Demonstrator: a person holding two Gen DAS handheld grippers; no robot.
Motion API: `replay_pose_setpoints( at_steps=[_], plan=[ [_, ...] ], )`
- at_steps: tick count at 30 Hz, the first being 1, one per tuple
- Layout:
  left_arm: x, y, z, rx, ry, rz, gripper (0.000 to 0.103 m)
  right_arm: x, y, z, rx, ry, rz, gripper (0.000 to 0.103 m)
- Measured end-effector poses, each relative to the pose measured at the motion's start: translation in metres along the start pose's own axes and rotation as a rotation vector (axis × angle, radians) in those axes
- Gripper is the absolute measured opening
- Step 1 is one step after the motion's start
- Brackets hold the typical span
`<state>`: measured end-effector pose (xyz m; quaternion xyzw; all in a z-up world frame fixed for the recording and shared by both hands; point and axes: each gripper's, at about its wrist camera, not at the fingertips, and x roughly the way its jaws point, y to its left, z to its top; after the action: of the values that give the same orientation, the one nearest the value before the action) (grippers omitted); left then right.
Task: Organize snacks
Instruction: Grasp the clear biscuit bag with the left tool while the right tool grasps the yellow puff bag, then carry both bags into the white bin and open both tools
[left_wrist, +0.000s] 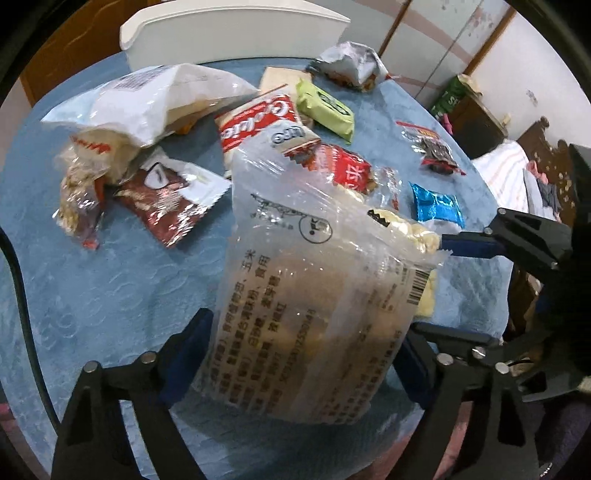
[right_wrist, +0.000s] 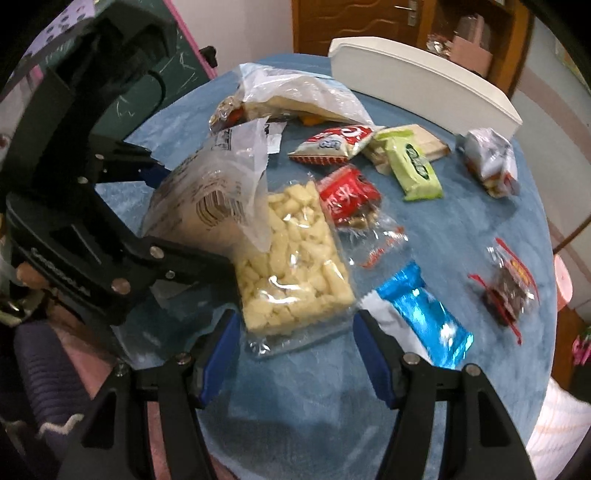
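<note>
Snacks (right_wrist: 413, 166) on blue table (right_wrist: 461, 229), white chair (right_wrist: 424, 81) behind

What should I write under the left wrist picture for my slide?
Left tool grips a clear snack bag above a blue table.

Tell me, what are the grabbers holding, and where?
The left gripper pinches the clear snack bag by its printed end. The right gripper is open, holding nothing.

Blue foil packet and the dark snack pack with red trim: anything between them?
Nothing: only bare blue tablecloth separates the blue foil packet from the dark snack pack, clearest in the right wrist view.
</note>
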<state>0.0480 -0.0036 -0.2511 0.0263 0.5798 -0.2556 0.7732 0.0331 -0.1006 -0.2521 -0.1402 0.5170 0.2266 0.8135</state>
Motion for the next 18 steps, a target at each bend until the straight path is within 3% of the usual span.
replay_pose_setpoints(
  at_steps=[9,12,18],
  plan=[
    [-0.011,0.015,-0.004,-0.052,-0.013,0.039,0.084,0.015,0.003,0.021,-0.076,0.010,-0.008,0.065],
    [-0.011,0.017,-0.004,-0.067,-0.011,0.035,0.084,0.019,0.005,0.025,-0.114,0.018,-0.022,0.072],
    [-0.009,0.019,-0.003,-0.077,-0.004,0.035,0.084,0.033,0.007,0.034,-0.172,0.038,0.003,0.073]
  ],
)
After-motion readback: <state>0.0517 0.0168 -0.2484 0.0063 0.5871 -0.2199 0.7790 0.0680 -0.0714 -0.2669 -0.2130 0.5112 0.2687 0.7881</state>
